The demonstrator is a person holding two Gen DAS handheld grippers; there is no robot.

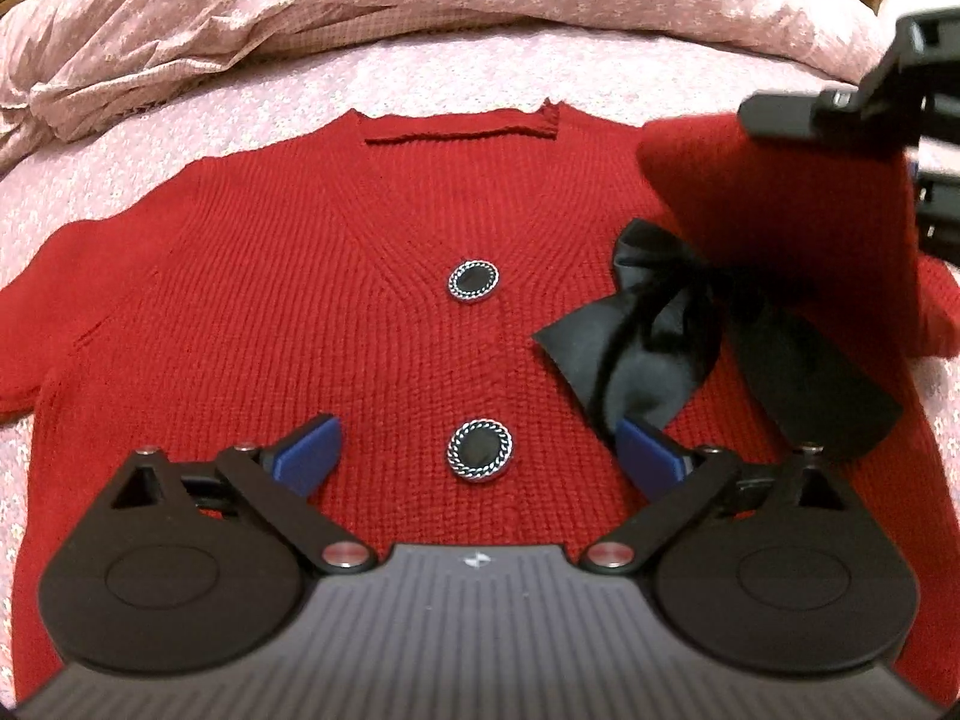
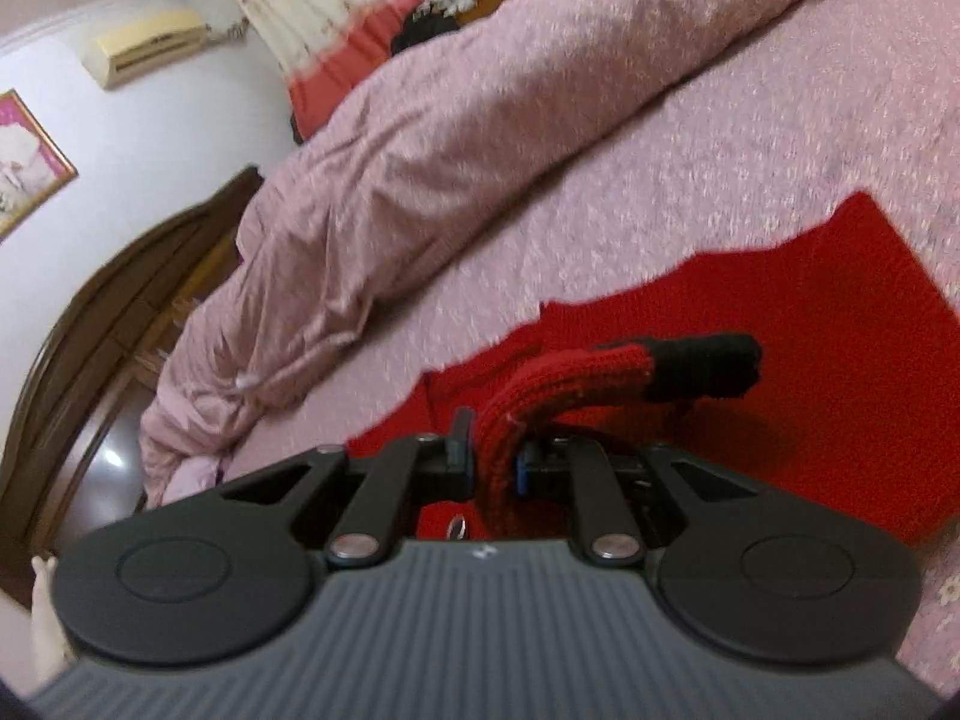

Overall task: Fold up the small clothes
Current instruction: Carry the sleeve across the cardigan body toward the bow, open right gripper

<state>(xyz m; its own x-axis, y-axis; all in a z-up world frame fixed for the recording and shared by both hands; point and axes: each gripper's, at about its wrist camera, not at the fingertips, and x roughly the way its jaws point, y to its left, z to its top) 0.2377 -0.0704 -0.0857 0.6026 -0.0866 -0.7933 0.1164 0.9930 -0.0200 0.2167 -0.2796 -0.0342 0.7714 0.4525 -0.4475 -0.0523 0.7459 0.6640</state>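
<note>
presently on the bed: one red knitted cardigan (image 1: 252, 324) with a v-neck, lying front up and flat on the pale pink patterned bedspread (image 1: 456, 78), its neckline toward the far edge of the bed where a rumpled pink quilt (image 1: 252, 0) is heaped. two round black buttons with silver chain rims (image 1: 474, 279) sit one above the other down the middle of the front. a black satin bow (image 1: 648, 324) lies on the chest at the right side of the garment.

left gripper (image 1: 480, 450), black with blue pads: jaws spread wide, hovering over the lower front, the lower button between the two pads, nothing pinched.

right gripper (image 2: 493, 456), same make: jaws nearly together and clamped on the red ribbed sleeve (image 2: 564, 378), whose black cuff end (image 2: 702, 363) sticks out past the fingers. the sleeve is lifted off the bedspread and hangs over the right shoulder of the cardigan, above the bow.

beyond the bed: a dark wooden headboard (image 2: 90, 324), a wall air conditioner (image 2: 150, 45), a framed picture (image 2: 27, 162).
</note>
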